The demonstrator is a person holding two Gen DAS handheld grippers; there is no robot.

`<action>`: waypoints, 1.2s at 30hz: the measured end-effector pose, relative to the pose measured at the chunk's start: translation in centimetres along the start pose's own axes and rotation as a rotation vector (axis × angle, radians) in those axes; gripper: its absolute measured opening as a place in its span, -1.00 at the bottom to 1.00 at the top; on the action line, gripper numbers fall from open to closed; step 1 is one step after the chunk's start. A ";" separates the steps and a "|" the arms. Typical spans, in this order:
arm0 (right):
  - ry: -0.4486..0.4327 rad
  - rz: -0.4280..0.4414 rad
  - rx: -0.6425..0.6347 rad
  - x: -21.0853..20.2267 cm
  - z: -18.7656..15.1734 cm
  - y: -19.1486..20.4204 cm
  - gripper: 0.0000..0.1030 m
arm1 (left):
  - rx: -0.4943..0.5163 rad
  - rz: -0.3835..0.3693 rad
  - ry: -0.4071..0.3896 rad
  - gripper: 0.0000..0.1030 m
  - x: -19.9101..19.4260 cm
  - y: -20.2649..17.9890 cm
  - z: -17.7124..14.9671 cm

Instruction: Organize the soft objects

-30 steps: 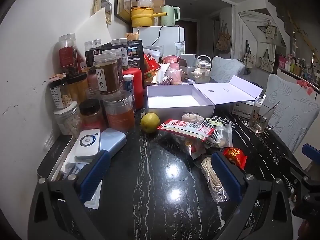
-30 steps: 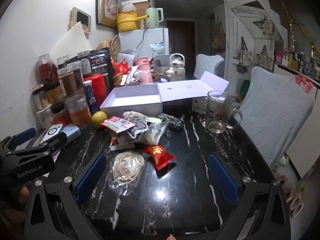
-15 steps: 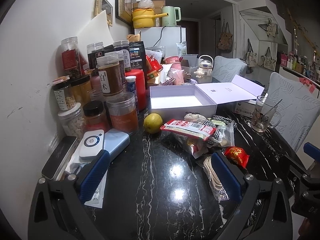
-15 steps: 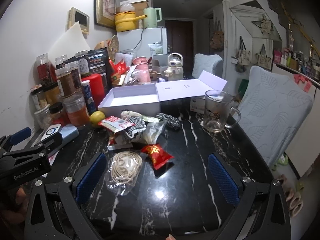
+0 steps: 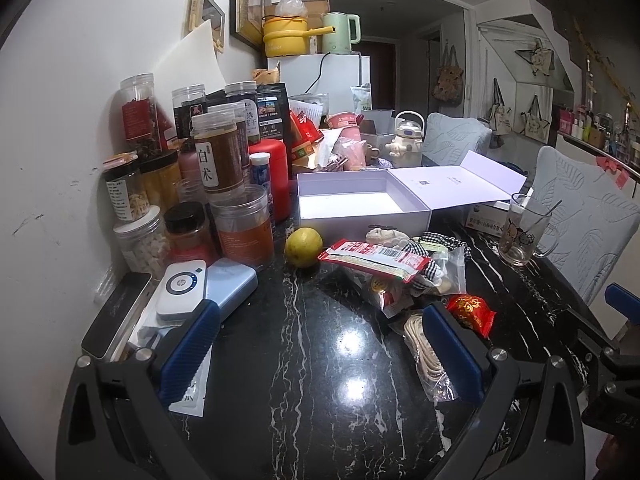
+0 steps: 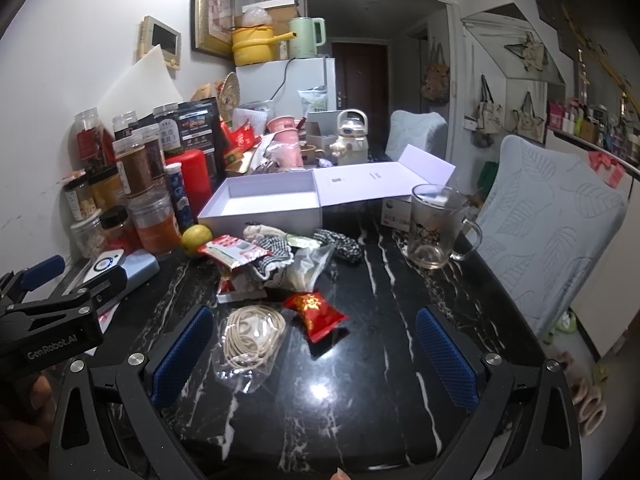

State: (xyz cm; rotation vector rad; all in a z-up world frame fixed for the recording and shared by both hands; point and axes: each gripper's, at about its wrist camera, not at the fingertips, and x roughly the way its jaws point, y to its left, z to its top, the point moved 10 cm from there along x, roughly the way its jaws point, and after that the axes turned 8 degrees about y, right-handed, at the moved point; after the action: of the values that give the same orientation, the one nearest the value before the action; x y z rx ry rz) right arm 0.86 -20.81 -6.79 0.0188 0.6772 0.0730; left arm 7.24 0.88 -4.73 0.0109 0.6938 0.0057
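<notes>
Lying in a loose heap on the black marble table (image 6: 360, 360), just in front of the open white box (image 6: 264, 204), were the soft things: a red-and-white snack packet (image 6: 234, 252) on top, black-and-white checked cloth (image 6: 272, 256) under it, a clear zip bag (image 6: 308, 264) crumpled to its right, and a small cream plush piece (image 6: 260, 232) touching the box's front wall. A dark patterned scrunchie (image 6: 344, 246) sat at the heap's right edge. Nearer the cameras lay a clear bag of coiled beige cord (image 6: 250, 336), flat and wrinkled, and just beside it a shiny red pouch with gold print (image 6: 314, 310), puffed and tilted.

The box stood empty, its lid folded back to the right. A yellow-green citrus fruit (image 5: 303, 246) rested left of the heap, near a cluster of jars (image 5: 208, 184) against the wall. A glass mug (image 6: 434, 226) stood well apart to the right.

The left gripper (image 5: 320, 344) hovered above bare tabletop with its blue pads wide apart, holding nothing; the cord bag lay by its right finger. The right gripper (image 6: 314, 354) likewise stood spread, empty, with the cord bag and red pouch between and ahead of its fingers.
</notes>
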 end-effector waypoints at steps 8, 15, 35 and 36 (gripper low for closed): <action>-0.003 0.001 -0.003 -0.2 0.1 0.1 1.00 | 0.005 -0.001 -0.002 1.00 -0.1 0.0 0.2; 0.000 -0.001 -0.004 -0.3 0.0 0.3 1.00 | 0.008 0.000 -0.006 1.00 -0.3 -0.1 0.2; 0.004 0.007 -0.003 0.0 -0.2 0.3 1.00 | 0.012 -0.033 0.002 1.00 -0.4 -1.0 -0.5; 0.004 0.007 -0.003 0.0 -0.3 0.2 1.00 | 0.014 -0.034 0.002 1.00 -0.5 -1.1 -0.5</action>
State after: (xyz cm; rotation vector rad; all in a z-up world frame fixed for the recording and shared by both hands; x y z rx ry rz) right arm 0.68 -20.60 -7.02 0.0183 0.6811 0.0810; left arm 6.59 -0.19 -4.82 0.0125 0.6954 -0.0316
